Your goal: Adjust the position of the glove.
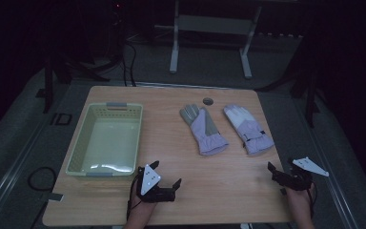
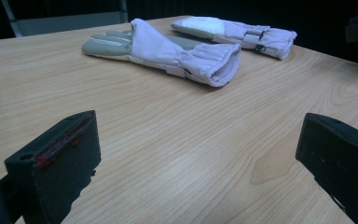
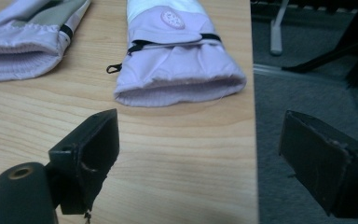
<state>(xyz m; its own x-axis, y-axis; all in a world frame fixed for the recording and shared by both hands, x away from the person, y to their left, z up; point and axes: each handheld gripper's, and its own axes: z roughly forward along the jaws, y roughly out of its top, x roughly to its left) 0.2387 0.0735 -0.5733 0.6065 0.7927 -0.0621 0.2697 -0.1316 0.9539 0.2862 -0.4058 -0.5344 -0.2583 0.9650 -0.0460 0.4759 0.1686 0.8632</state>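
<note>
Lying right of centre, the soft, light gloves (image 1: 226, 129) should pinch easily at their cuffs; each hand-held gripper (image 1: 166, 179) gapes spread.

Ahead of the left gripper (image 2: 198, 154), bare wooden tabletop (image 2: 168, 140) runs between its wide-apart fingers up to the lilac-and-grey padded glove (image 2: 168, 51). Past the right gripper (image 3: 198, 154), the second lilac glove's cuff (image 3: 182, 77) lies just beyond the fingers, whose outer finger (image 3: 326, 163) hangs off the table edge.
</note>
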